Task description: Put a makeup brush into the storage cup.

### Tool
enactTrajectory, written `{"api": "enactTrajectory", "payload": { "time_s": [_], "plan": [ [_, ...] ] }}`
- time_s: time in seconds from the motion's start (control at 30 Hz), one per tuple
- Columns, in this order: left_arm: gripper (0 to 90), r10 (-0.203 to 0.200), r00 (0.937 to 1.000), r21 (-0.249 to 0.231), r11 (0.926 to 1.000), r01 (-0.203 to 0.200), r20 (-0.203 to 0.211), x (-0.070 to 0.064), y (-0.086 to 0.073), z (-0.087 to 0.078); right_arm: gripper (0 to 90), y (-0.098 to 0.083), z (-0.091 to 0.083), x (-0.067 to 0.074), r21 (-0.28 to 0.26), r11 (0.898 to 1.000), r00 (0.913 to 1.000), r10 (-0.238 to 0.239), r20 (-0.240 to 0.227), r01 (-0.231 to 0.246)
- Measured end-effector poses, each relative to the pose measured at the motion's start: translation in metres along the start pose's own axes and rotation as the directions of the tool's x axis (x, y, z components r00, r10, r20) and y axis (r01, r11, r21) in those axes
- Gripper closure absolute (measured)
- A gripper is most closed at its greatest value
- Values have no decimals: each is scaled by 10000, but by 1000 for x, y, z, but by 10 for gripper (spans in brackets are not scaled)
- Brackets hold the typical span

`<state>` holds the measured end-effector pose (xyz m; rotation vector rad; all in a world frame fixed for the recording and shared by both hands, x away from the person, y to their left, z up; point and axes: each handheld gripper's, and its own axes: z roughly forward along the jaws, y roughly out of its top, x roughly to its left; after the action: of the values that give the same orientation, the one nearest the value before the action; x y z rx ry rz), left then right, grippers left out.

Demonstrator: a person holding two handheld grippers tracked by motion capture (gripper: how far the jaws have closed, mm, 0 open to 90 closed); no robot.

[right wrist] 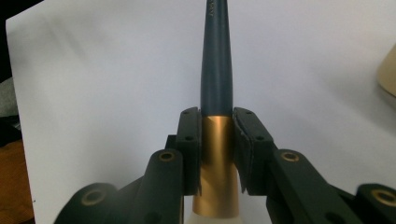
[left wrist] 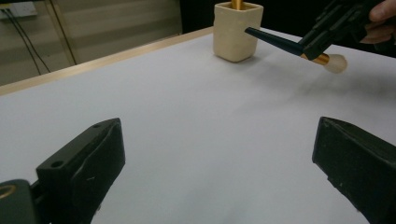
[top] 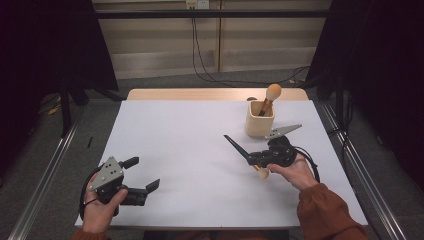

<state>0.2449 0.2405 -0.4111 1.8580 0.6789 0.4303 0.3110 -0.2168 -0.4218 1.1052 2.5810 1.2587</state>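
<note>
At the lower left of the high view I hold my left gripper just above the white table, its jaws spread wide apart with nothing between them. In the left gripper view those two black jaws stand at the bottom corners with bare table between.

Moving right, past the middle of the high view, my right gripper is clamped on a makeup brush. Its dark pointed handle sticks out toward the upper left and its pale bristle head shows just below my right hand. In the right gripper view the jaws press on either side of the brush's gold collar, with the dark handle running straight up the frame.

In the upper right of the high view stands a cream square cup, near the table's far edge, with a second brush already upright in it, bristles up.

I judge the work about half done: one brush is stowed, the other is gripped and lifted near the cup, but not yet placed inside.
</note>
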Motion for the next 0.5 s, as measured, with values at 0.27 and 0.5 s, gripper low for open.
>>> {"api": "enactTrajectory", "payload": {
  "time_s": [0.27,0.5],
  "plan": [
    [28,120,9978,328,9994,-142,652,-2,8,8,740,5,4,11,128,9987,9984,-497,-255,501],
    [32,355,9923,243,9990,-387,1183,-11,19,16,740,12,8,21,343,9939,9929,-1027,-600,1049]
  ]
}}
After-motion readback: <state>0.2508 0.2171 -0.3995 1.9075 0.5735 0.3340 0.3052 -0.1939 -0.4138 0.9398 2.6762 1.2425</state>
